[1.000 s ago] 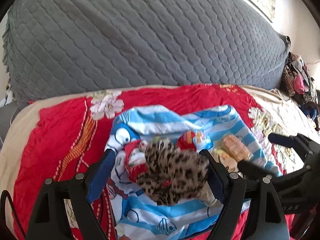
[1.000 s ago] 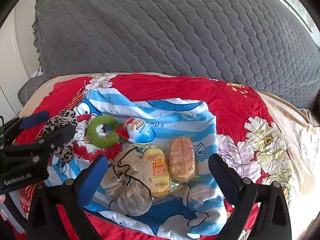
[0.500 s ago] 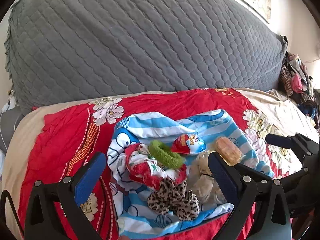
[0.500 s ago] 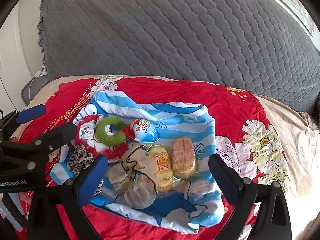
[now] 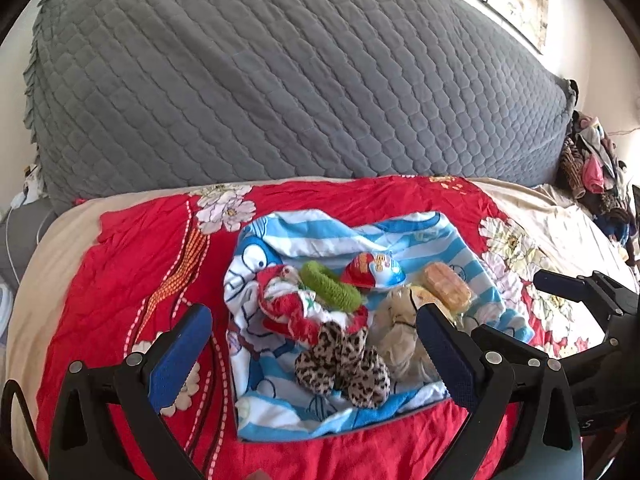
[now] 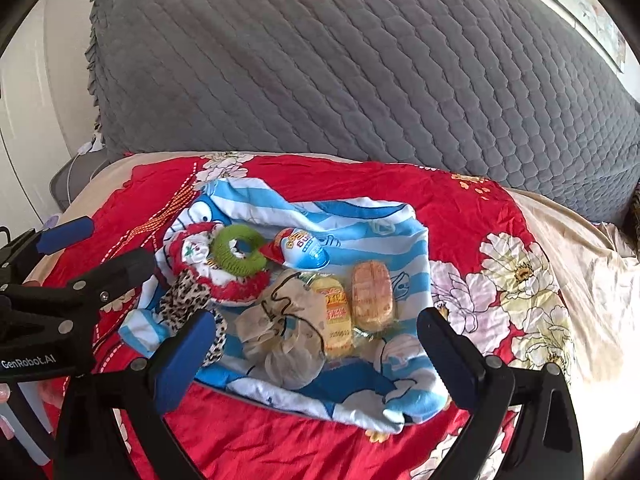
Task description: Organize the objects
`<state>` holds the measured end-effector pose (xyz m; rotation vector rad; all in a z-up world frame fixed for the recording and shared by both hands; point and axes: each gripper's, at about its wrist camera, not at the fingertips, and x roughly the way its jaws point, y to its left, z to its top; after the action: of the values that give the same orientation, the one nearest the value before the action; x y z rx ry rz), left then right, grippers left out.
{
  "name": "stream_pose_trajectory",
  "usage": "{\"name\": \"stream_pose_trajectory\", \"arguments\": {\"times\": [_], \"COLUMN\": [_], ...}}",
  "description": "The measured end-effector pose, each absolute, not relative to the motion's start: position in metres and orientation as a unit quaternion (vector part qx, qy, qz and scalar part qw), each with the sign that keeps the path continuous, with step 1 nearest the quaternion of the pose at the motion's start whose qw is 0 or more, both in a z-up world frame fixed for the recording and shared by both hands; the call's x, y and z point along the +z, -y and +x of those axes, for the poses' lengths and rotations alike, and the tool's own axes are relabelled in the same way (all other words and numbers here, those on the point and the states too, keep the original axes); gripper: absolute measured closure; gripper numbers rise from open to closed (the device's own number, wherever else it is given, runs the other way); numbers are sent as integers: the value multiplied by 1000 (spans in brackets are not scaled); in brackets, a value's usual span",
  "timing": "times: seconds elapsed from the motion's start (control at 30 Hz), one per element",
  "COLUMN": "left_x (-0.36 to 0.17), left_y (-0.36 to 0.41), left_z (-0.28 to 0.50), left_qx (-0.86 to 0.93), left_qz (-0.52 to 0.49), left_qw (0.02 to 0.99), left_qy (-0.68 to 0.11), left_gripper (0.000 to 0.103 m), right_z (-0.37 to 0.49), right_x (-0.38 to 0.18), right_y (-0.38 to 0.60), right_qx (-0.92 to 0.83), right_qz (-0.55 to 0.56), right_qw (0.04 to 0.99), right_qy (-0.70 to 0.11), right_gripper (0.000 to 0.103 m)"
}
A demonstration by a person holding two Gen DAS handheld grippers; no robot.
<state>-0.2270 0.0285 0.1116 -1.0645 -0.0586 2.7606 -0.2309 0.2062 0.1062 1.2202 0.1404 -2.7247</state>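
One blue-and-white striped cloth (image 6: 360,216) lies spread on a red flowered bedspread (image 5: 132,248), carrying four scrunchies: one leopard-print (image 5: 344,364), one green (image 5: 330,286), one red-and-white (image 5: 288,304), one beige (image 6: 280,320). Also on the cloth are two wrapped snack cakes (image 6: 372,290) lying side by side and one egg-shaped toy packet (image 6: 300,248) touching the green scrunchie. The surface is a bed; one gray quilted headboard cover (image 5: 280,80) rises behind, with a clothes pile (image 5: 592,168) at far right. The left gripper (image 5: 312,344) is spread wide, empty, above the leopard scrunchie. The right gripper (image 6: 316,344) is likewise released, holding nothing, over the beige scrunchie and cakes.
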Motion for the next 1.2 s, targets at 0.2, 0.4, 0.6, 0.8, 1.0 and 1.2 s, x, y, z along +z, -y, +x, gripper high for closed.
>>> {"name": "stream_pose_trajectory", "arguments": {"times": [0.2,0.4,0.6,0.8,1.0,1.2], "left_x": [107,108,111,111,102,94], "left_y": [-22,-15,-10,-6,-3,3], "left_z": [-210,-196,-182,-161,-138,-116], "left_qx": [928,928,929,929,925,923], "left_qz": [-363,-362,-361,-361,-370,-376], "left_qw": [86,83,79,80,82,82], "left_qy": [24,24,21,22,19,23], "left_gripper": [1,1,1,1,1,1], "right_z": [-215,-202,-188,-167,-147,-125], "right_x": [102,103,112,122,123,121], "right_y": [-200,-203,-204,-203,-198,-194], "right_qx": [-909,-910,-913,-918,-917,-918], "right_qz": [407,407,400,388,388,386], "right_qw": [74,72,72,78,83,84], "right_qy": [-51,-42,-37,-33,-31,-31], "right_gripper": [1,1,1,1,1,1]}}
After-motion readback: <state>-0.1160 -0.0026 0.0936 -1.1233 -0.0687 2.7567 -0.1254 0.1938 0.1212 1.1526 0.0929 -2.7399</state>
